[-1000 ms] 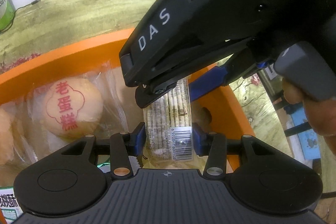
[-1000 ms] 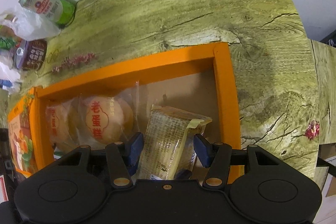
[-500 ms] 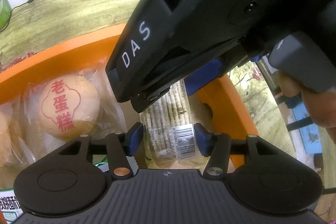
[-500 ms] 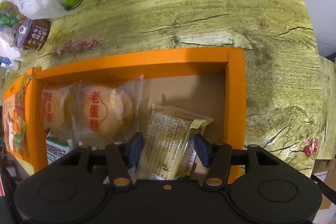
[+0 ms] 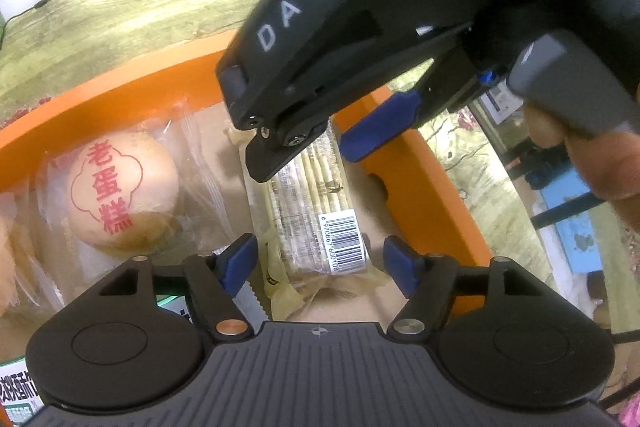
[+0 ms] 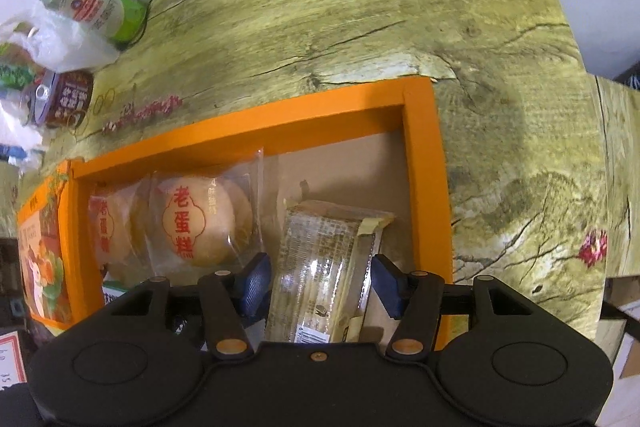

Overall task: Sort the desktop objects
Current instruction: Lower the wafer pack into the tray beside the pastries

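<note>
A clear packet of biscuit sticks (image 5: 316, 211) with a barcode lies on the cardboard floor of the orange box (image 5: 420, 187), near its right wall. My left gripper (image 5: 320, 259) straddles the packet's near end; its jaws are opening and the blue pads stand clear of the film. My right gripper (image 5: 324, 147) hangs over the packet's far end, held by a hand (image 5: 600, 163). In the right wrist view the packet (image 6: 320, 267) sits between the right gripper (image 6: 322, 283) pads, which flank it without squeezing it.
A wrapped egg cake (image 6: 200, 223) with red characters and a second one (image 6: 108, 227) fill the left part of the box (image 6: 424, 167). A green can (image 6: 96, 7), a brown can (image 6: 66, 99) and a plastic bag (image 6: 60, 43) lie at the table's far left.
The left jaws, shut on the packet's barcode end a second ago, have spread and let it go. The packet now rests on the box floor. The right gripper has hardly moved.
</note>
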A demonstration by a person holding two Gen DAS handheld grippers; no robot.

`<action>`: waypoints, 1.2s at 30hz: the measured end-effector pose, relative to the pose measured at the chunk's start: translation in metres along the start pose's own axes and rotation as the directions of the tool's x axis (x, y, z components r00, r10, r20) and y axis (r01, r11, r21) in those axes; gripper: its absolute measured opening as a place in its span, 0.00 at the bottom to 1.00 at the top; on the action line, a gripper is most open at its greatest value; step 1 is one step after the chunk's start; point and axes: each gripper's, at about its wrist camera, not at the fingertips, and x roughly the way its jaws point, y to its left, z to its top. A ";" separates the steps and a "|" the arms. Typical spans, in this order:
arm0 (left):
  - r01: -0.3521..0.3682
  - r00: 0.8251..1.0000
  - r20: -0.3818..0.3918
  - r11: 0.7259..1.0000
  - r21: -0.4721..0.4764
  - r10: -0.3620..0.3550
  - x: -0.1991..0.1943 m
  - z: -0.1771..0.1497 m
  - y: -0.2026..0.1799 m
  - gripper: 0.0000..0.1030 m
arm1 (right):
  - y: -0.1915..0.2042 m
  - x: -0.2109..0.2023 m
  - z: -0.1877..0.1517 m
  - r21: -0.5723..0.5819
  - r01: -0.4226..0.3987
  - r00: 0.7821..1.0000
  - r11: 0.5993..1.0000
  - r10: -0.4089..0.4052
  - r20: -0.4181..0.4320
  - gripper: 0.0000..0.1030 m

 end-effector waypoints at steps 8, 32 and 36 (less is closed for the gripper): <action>-0.013 1.000 0.006 1.000 0.022 0.013 -0.019 -0.020 -0.004 0.86 | -0.009 -0.007 -0.011 0.108 -0.050 0.998 0.993 0.045 0.054 0.53; 0.119 0.992 -0.033 0.993 0.015 -0.118 0.008 -0.020 -0.017 0.86 | 0.005 0.017 -0.013 0.006 0.051 0.999 0.999 -0.051 -0.005 0.53; 0.112 0.993 -0.032 0.994 0.010 -0.112 0.011 -0.020 -0.015 0.86 | 0.005 0.021 -0.014 -0.004 0.064 0.998 0.998 -0.064 -0.014 0.53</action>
